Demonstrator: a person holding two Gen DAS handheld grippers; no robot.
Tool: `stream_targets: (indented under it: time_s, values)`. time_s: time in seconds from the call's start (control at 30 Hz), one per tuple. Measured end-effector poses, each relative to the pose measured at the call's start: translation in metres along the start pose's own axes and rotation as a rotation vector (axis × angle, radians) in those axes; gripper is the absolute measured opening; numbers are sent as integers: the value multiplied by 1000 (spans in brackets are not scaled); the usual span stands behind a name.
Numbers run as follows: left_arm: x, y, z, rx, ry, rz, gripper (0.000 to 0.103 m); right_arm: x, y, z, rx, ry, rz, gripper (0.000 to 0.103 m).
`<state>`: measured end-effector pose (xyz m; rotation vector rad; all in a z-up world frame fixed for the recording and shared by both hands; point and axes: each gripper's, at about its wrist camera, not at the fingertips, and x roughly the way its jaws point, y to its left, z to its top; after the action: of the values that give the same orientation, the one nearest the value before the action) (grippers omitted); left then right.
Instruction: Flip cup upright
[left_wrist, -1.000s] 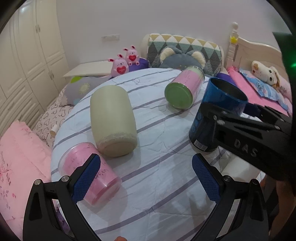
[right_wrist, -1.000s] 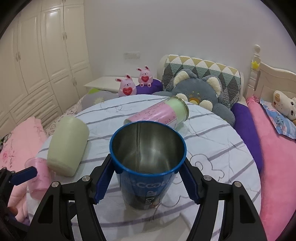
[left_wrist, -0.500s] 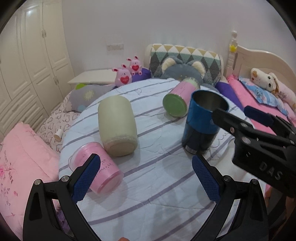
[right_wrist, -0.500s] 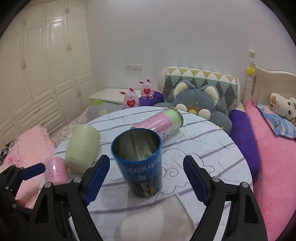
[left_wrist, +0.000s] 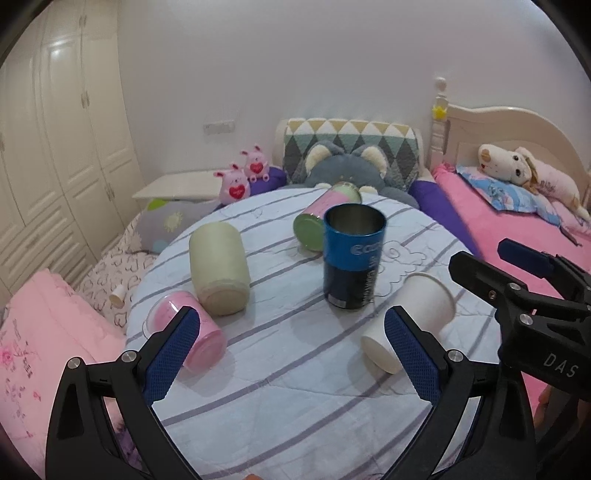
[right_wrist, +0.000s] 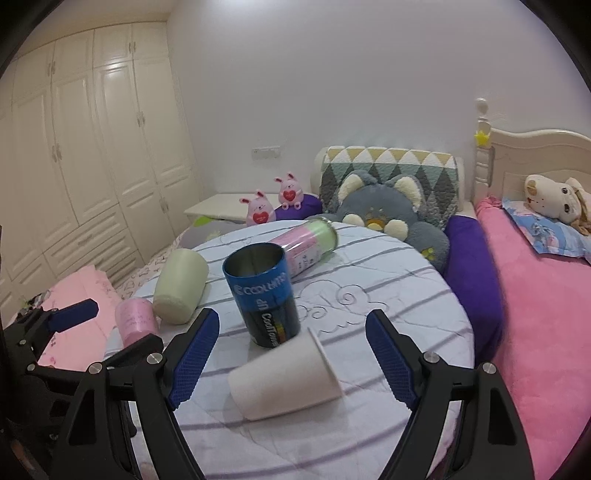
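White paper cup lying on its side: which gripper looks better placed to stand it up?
Probably the right gripper: open, with the white paper cup lying directly between its fingers. The left gripper faces mid-table.

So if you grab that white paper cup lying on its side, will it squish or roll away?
Probably both, a little. The white paper cup looks thin-walled, so a hard squeeze would likely dent it. It lies on its side on the striped tablecloth, and it tapers, so a nudge would likely roll it in a curve. It is probably very light.

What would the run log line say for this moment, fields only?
blue metal cup: upright, released | white paper cup: on side | left gripper: open | right gripper: open | beige cup: on side
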<state>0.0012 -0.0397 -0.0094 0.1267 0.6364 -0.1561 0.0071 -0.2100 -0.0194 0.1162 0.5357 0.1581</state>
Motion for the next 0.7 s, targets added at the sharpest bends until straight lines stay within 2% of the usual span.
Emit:
stream_targets:
  time_s: [0.3, 0.53, 0.7]
  values:
    - [-20, -9, -4, 10, -47, 28, 103, -31, -6, -5, -9, -58, -30, 83]
    - [-30, -18, -8, 40, -66, 60, 103, -40, -13, -4, -24, -49, -30, 83]
    - [-36, -22, -8, 31, -72, 46, 103, -46, -13, 1, -51, -32, -28, 83]
